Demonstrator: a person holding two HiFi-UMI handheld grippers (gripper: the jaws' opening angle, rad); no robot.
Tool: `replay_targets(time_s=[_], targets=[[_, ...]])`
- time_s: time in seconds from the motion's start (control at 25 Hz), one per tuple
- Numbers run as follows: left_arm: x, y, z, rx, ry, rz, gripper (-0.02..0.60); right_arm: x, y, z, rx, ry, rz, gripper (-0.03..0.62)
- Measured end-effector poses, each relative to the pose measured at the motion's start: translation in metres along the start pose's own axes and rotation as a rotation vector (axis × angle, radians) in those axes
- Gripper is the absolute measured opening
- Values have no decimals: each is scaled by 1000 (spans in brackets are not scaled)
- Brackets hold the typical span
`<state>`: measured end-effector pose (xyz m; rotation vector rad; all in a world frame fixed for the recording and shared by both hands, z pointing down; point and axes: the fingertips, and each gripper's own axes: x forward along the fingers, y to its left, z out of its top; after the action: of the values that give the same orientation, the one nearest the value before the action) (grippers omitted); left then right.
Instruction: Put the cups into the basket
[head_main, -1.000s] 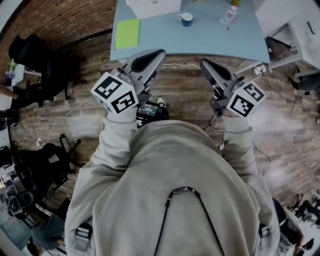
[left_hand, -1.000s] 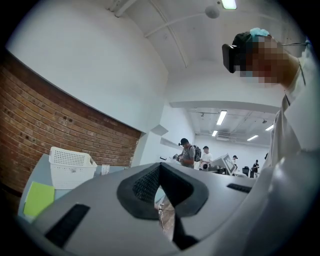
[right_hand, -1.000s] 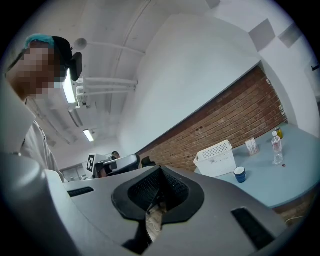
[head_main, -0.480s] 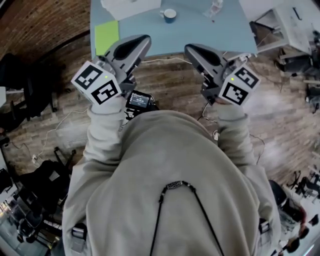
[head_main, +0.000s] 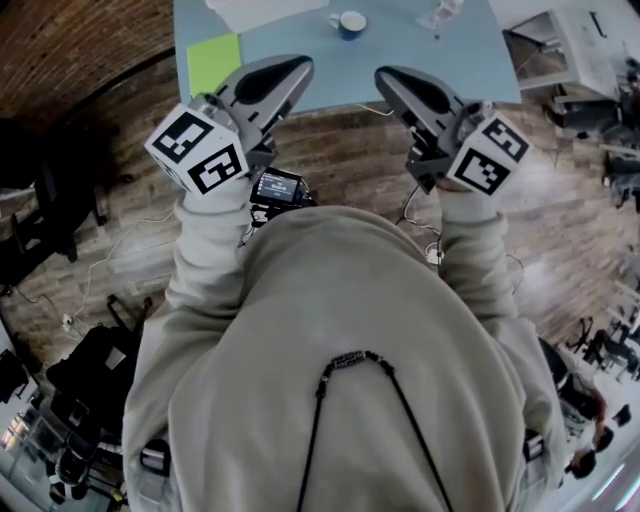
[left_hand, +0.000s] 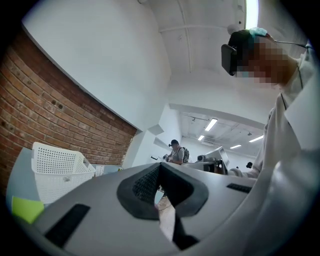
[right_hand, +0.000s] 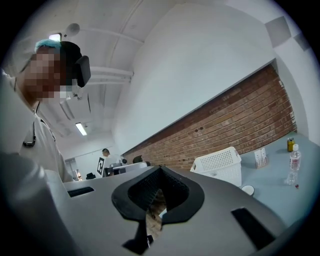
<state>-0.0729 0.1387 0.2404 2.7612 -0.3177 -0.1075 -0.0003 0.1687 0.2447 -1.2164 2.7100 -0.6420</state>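
Observation:
A blue cup (head_main: 350, 22) with a white inside stands on the light blue table (head_main: 420, 55) at the top of the head view; its rim (right_hand: 247, 190) shows in the right gripper view. The white perforated basket (left_hand: 57, 172) (right_hand: 220, 167) stands on the table by the brick wall; only its edge (head_main: 265, 10) shows in the head view. My left gripper (head_main: 295, 68) and right gripper (head_main: 385, 75) are both held level at the table's near edge, jaws shut and nothing between them. The cup lies beyond and between them.
A lime green sheet (head_main: 212, 62) lies on the table's left part. A clear plastic bottle (right_hand: 294, 165) and a small jar (right_hand: 289, 145) stand at the right. Cables (head_main: 130, 225) and a small black device (head_main: 278, 188) lie on the wooden floor. People stand far off in the room.
Both grippers have moved forward to the table's near edge. The table, cup and green sheet have slid closer to the top edge of the head view.

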Motion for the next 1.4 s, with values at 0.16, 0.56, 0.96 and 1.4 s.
replay_targets(time_s=[0.16, 0.56, 0.96, 1.4], targets=[[9, 31, -4, -18, 18, -21, -3, 19, -22, 4, -2, 8, -9, 12], [6, 43, 6, -17, 11, -56, -3, 30, -30, 4, -18, 42, -59, 12], [12, 45, 24, 21, -10, -7, -3, 43, -41, 31, -44, 25, 6, 12], [41, 46, 29, 58, 5, 24, -3, 27, -68, 46, -38, -27, 28, 12]])
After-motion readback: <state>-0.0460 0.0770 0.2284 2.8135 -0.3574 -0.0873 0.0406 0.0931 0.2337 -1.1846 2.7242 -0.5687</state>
